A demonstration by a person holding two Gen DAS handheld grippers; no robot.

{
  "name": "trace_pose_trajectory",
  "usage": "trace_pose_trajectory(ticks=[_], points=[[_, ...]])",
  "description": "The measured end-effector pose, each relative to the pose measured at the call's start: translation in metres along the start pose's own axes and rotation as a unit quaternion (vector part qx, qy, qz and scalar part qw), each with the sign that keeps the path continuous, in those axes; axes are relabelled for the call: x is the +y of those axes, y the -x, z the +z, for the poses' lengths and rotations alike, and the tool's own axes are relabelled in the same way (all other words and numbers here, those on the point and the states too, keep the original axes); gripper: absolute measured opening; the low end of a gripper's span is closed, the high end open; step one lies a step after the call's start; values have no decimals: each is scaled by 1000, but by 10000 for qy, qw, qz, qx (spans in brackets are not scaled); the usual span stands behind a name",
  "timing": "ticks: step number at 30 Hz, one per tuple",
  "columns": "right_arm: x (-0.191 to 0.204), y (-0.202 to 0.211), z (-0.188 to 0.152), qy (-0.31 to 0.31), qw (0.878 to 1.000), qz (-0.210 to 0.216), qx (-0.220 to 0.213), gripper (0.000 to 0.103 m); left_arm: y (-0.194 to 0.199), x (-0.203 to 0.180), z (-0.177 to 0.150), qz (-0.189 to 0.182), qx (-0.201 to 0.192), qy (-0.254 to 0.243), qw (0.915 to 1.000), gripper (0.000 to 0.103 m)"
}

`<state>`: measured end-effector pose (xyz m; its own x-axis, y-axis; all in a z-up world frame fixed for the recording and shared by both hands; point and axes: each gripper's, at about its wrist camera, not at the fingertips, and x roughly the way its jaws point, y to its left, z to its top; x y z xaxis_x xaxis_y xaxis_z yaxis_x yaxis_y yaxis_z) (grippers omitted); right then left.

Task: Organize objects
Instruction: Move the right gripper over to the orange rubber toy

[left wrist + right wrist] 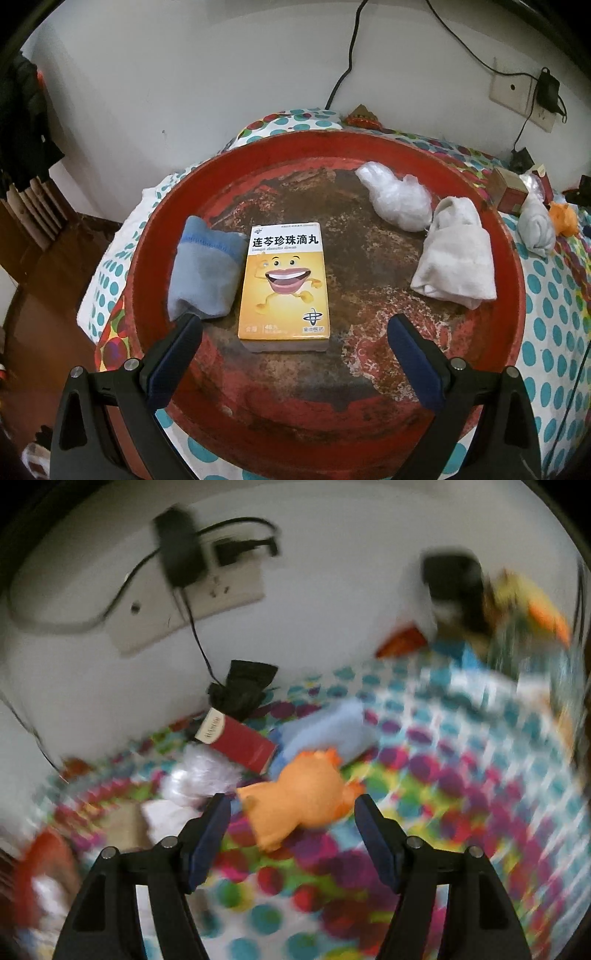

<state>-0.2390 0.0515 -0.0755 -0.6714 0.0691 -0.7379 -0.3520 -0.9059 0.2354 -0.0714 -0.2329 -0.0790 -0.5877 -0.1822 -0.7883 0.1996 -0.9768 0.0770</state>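
The right gripper [291, 808] hangs released over the soft orange toy [299, 797] on the dotted bed; it should straddle the plump middle before squeezing. The left gripper [295, 332], also released, waits above the worn red tray [513, 258], holding a glossy box [284, 284] and folded socks [203, 273].

We see our right gripper [291, 801] with its jaws spread wide over a dotted, many-coloured cloth [424, 812], nothing pressed between the blue pads [207, 834]. An orange stuffed fabric toy [299, 797] lies just ahead, between the fingertips (the view is blurred). Beyond it lie a red rectangular carton [240, 744], a folded light-blue cloth [328, 731] and a crumpled white plastic wrap [199, 779].
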Motion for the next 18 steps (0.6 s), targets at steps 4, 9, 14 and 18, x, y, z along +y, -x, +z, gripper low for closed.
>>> trace_pose_trajectory(ticks=[4, 9, 14, 18], points=[[-3, -14, 2, -472, 9976, 314, 404, 72, 0, 0, 0, -39, 14, 26, 10000, 100], [-1, -33, 12, -670, 9971, 58, 360, 73, -2, 3, 0, -68, 30, 82, 9999, 100], [-1, -60, 22, -468, 9969, -322, 554, 73, -6, 3, -1, -25, 80, 82, 9999, 100], [-6, -71, 22, -298, 9978, -303, 502, 72, -8, 4, -1, -24, 115, 100, 9999, 100]])
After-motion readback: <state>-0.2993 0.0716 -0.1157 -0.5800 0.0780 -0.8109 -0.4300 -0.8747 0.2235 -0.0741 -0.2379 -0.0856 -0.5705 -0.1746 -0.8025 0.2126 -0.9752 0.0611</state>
